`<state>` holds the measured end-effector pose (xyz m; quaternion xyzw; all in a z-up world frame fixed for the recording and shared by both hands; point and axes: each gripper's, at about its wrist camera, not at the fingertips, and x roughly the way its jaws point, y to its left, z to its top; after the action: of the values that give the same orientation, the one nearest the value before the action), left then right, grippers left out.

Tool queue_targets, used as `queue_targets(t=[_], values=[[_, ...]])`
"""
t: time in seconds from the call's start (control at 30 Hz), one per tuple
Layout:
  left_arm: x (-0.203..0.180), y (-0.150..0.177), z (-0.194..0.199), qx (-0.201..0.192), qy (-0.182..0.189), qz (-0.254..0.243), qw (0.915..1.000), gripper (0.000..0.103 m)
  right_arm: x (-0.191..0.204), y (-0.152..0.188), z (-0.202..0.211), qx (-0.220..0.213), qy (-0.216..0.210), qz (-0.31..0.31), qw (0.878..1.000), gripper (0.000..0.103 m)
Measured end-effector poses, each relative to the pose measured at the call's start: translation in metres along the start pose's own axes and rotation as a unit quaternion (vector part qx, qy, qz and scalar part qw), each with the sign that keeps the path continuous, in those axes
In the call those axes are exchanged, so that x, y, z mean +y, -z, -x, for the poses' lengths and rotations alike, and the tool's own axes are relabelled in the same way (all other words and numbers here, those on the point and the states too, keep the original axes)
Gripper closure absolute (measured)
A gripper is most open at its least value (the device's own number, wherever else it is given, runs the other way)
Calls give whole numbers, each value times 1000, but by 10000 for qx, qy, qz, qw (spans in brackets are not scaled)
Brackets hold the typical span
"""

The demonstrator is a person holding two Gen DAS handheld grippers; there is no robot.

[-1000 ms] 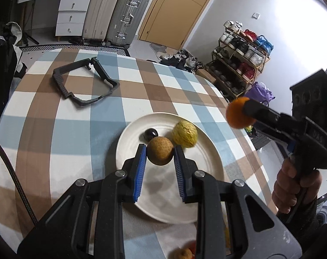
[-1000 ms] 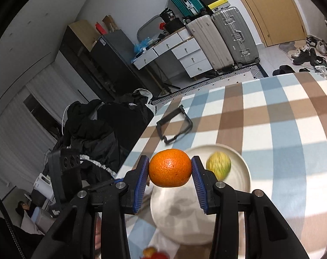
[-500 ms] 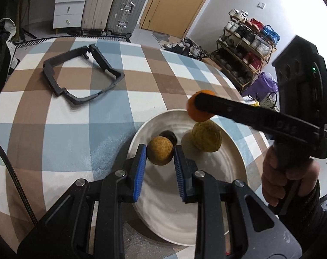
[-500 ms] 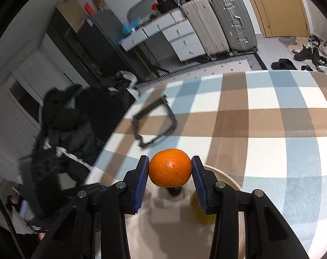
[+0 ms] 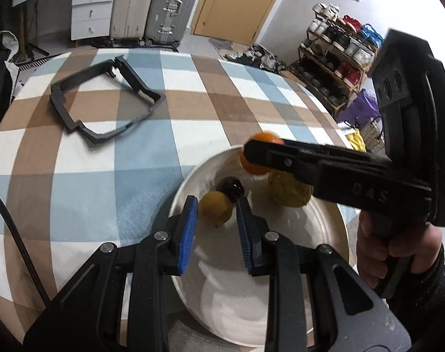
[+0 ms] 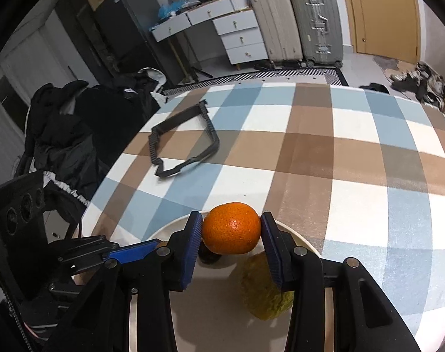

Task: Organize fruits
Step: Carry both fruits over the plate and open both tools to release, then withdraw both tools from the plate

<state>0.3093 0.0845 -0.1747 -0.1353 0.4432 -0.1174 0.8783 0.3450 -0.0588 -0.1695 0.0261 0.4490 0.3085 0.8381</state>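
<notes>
The left gripper (image 5: 216, 223) is spread, its blue pads either side of a small yellow-brown round fruit (image 5: 216, 211) resting on the white plate (image 5: 325, 264) without visibly touching it. Just beyond lie a dark plum-like fruit (image 5: 230, 187) and a knobbly yellow-green fruit (image 5: 290, 193), all on the plate's far half. The right gripper (image 6: 231, 236) pinches a mandarin (image 6: 231, 228) across its middle, holding it over the plate's far rim, above the dark fruit. The mandarin looks light, with a soft, giving peel, so a gentle hold across its widest part should suit; hard pressure would likely bruise it. It would probably roll once set down. Farther out, towards the bench's far left edge, lies a black plastic frame (image 6: 183, 143).
</notes>
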Motion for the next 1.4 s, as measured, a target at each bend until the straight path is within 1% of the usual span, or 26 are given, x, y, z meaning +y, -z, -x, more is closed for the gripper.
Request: queue_targets(t=[0.03, 0.13, 0.23, 0.3, 0.33, 0.4, 0.47, 0.53, 0.57, 0.6, 0.67, 0.8, 0.83, 0.9, 1.03, 1.07, 1.17, 1.23, 1.3, 1.4], values=[[0, 0, 1, 7, 9, 2, 10000, 79, -1, 0, -1, 10, 6, -57, 10000, 60], [0, 0, 4, 24, -53, 36, 10000, 79, -1, 0, 7, -98, -167, -92, 9998, 52], [-3, 2, 13, -51, -78, 47, 9999, 79, 1, 0, 22, -302, -171, -94, 9994, 52], [-6, 5, 23, -114, -122, 56, 9998, 78, 3, 1, 36, -449, -176, -122, 9988, 51], [-7, 7, 27, -139, -135, 55, 9998, 76, 4, 2, 43, -507, -199, -130, 9984, 51], [-12, 11, 38, -203, -173, 48, 9996, 74, 6, 5, 57, -608, -188, -130, 9979, 48], [-17, 16, 50, -276, -219, 35, 9994, 73, 10, 10, 73, -749, -151, -117, 9970, 41], [-24, 20, 63, -340, -286, 9, 9990, 72, 14, 18, 90, -905, -149, -110, 9957, 39], [-27, 22, 70, -377, -298, -1, 9988, 69, 16, 22, 98, -973, -144, -106, 9951, 38], [-32, 25, 78, -427, -314, -23, 9986, 63, 19, 27, 109, -1066, -138, -106, 9941, 37], [-40, 31, 95, -571, -379, -82, 9976, 55, 23, 37, 126, -1229, -148, -111, 9922, 30], [-58, 41, 124, -825, -487, -219, 9952, 43, 33, 60, 163, -1626, -143, -61, 9866, 22], [-62, 44, 132, -893, -483, -244, 9945, 41, 36, 66, 171, -1713, -124, -50, 9851, 19], [-69, 49, 144, -966, -488, -271, 9938, 33, 40, 77, 186, -1846, -103, -24, 9828, 15], [-85, 61, 168, -1150, -538, -369, 9912, 26, 51, 100, 212, -2081, -16, 72, 9781, 8], [-89, 66, 174, -1187, -579, -395, 9905, 21, 54, 106, 217, -2134, 8, 106, 9769, 6], [-97, 76, 188, -1242, -594, -409, 9896, 17, 63, 122, 231, -2281, 87, 213, 9734, 4], [-102, 83, 195, -1277, -648, -391, 9889, 11, 69, 134, 239, -2375, 132, 280, 9709, 4], [-105, 90, 201, -1315, -708, -370, 9881, 2, 74, 146, 247, -2451, 167, 325, 9688, 4], [-109, 106, 212, -1407, -740, -386, 9865, 1, 81, 162, 256, -2557, 274, 398, 9655, 3]])
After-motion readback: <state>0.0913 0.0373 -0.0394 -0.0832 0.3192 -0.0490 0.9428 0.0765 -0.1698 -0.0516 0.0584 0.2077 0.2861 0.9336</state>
